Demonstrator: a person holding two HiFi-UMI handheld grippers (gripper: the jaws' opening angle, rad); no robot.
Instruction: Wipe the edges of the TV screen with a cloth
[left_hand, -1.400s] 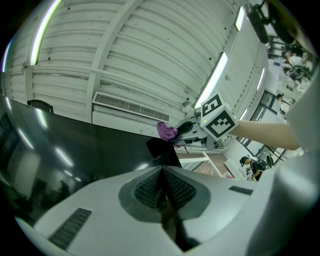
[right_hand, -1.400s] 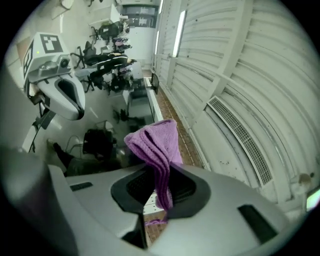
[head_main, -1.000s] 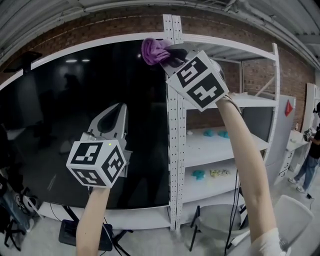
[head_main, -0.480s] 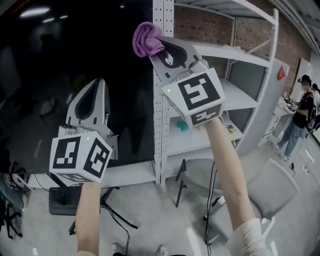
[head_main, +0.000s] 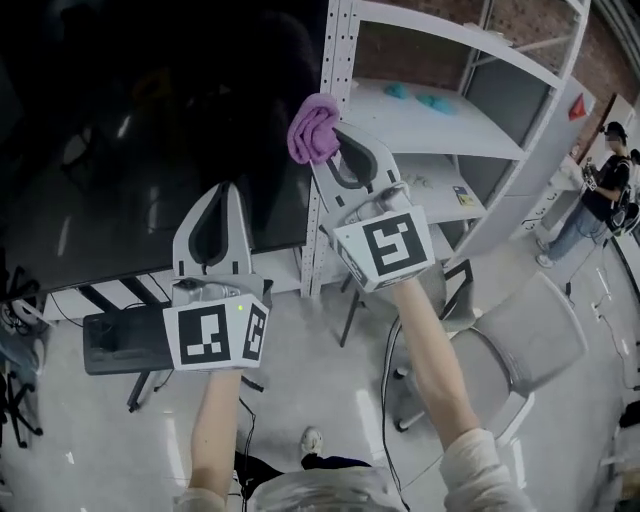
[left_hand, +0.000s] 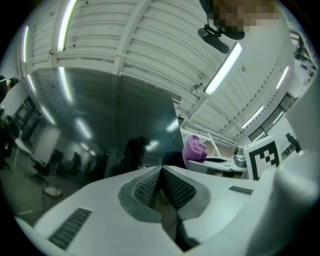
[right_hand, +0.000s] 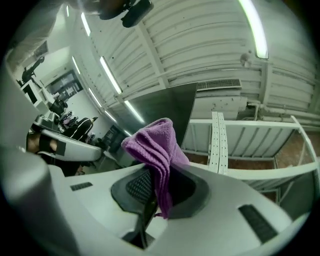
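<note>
A large black TV screen (head_main: 140, 120) fills the upper left of the head view and stands on a stand. My right gripper (head_main: 328, 140) is shut on a purple cloth (head_main: 313, 128), bunched at its tips and held just off the screen's right edge, near its lower part. In the right gripper view the purple cloth (right_hand: 155, 155) hangs pinched between the jaws, with the screen (right_hand: 160, 112) behind it. My left gripper (head_main: 222, 193) is shut with nothing in it, pointing at the screen's lower edge. In the left gripper view the jaws (left_hand: 161, 172) meet, facing the screen (left_hand: 100, 130).
A white perforated shelf post (head_main: 330, 110) stands right beside the screen's right edge, with white shelves (head_main: 450, 110) holding small teal items. A grey chair (head_main: 520, 350) sits lower right. A person (head_main: 600, 190) stands far right. A dark box (head_main: 110, 345) lies on the floor under the screen.
The head view has tipped down from the screen's top to its bottom and the floor. The right gripper with the cloth has come down along the right edge; the left gripper stays shut.
</note>
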